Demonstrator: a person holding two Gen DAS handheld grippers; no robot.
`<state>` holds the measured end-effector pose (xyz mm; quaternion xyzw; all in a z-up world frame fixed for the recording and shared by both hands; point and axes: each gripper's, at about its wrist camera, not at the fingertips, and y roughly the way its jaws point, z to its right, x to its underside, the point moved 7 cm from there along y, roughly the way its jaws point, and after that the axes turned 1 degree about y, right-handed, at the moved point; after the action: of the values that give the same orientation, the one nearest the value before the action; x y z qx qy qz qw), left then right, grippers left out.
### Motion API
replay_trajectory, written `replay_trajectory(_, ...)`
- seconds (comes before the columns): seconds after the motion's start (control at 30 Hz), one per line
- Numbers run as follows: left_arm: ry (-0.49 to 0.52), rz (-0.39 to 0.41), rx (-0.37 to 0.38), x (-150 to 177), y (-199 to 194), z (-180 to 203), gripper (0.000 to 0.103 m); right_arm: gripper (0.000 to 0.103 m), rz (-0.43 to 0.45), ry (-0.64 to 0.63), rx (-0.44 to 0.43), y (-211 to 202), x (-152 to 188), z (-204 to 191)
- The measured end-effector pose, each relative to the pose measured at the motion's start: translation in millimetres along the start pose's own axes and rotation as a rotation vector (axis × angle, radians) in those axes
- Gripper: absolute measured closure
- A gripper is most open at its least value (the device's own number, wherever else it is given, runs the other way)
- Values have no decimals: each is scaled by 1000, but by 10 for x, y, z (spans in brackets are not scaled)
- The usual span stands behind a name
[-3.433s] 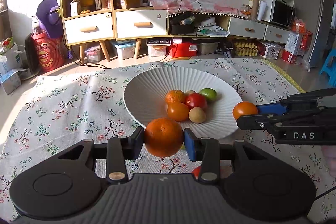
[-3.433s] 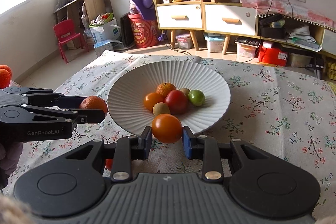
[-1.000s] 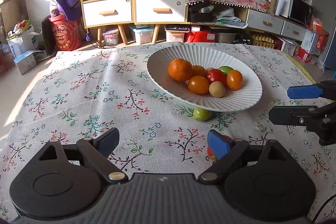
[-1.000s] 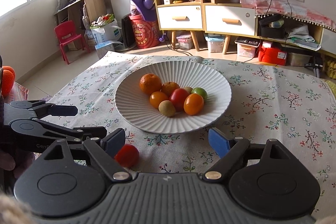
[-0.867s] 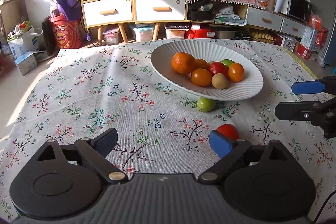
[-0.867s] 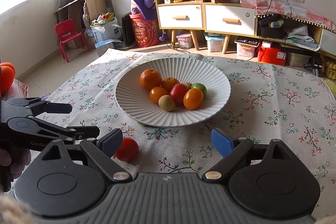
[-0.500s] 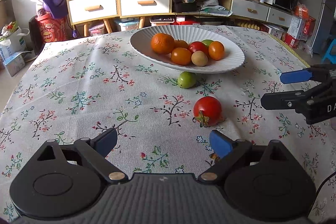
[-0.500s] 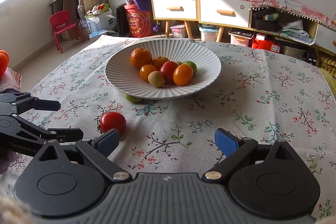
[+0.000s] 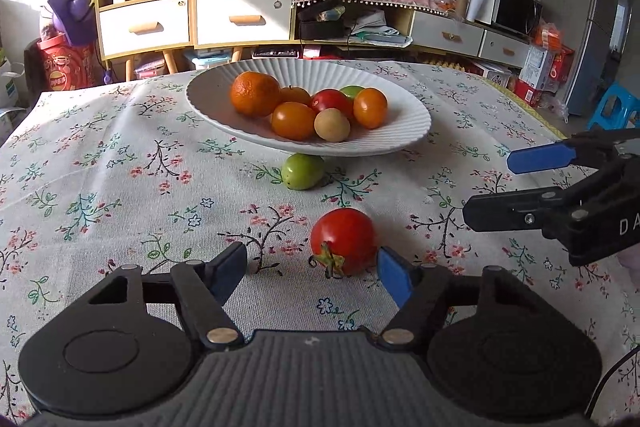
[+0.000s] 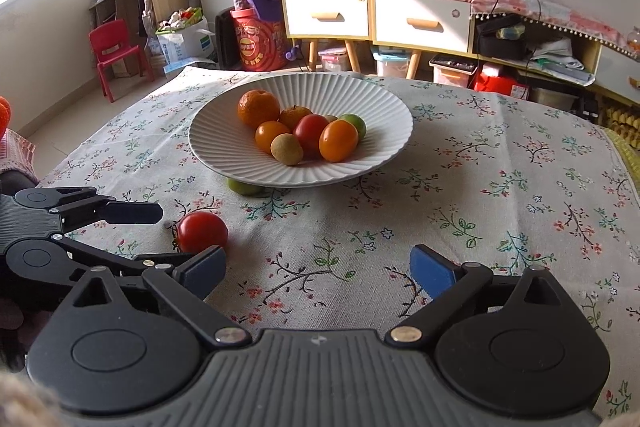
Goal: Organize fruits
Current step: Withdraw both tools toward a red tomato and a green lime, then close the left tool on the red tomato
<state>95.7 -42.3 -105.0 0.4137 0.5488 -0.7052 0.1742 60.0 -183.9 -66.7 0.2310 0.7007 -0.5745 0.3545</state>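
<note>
A white ribbed bowl (image 9: pixel 404 131) (image 10: pixel 384 155) on the floral cloth holds several fruits: an orange (image 9: pixel 255 94), small oranges, a red tomato and a green one. A red tomato (image 9: pixel 343 241) (image 10: pixel 202 231) lies on the cloth in front of the bowl. A green fruit (image 9: pixel 302 171) (image 10: pixel 244 187) lies by the bowl's near edge. My left gripper (image 9: pixel 312 273) is open, low over the cloth, with the red tomato just ahead near its right finger. My right gripper (image 10: pixel 316 267) is open and empty, to the right of the tomato.
The table carries a floral tablecloth (image 9: pixel 120 163). Behind it stand a shelf unit with drawers (image 9: pixel 160 7), a fan, a red bucket and boxes on the floor. A red chair (image 10: pixel 116 55) stands at the far left.
Both grippers dropped their oranges into the bowl, opened and pulled back. My left gripper has since come lower and closer to the red tomato on the cloth.
</note>
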Motion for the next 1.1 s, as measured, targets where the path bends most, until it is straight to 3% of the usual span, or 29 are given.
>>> replay_trajectory(0.13, 10, 2, 22, -13, 29, 56, 54, 5, -1, 2, 2, 26, -12, 13)
replay_trajectory(0.2, 8, 6, 39, -18, 27, 72, 64, 5, -1, 2, 4, 36, -11, 5)
replay_trajectory(0.23, 8, 8, 52, -22, 22, 80, 75, 5, 0, 1, 6, 45, -12, -6)
replay_trajectory(0.37, -6, -14, 53, -34, 4, 47, 77, 5, 13, -1, 10, 76, -45, -72)
replay_trajectory(0.73, -14, -82, -122, 33, -188, -408, 77, 6, 55, 16, 35, 305, -122, -312)
replay_trajectory(1.1, -84, -106, -132, 94, -305, -619, 77, 15, 84, 72, 87, 520, -152, -452)
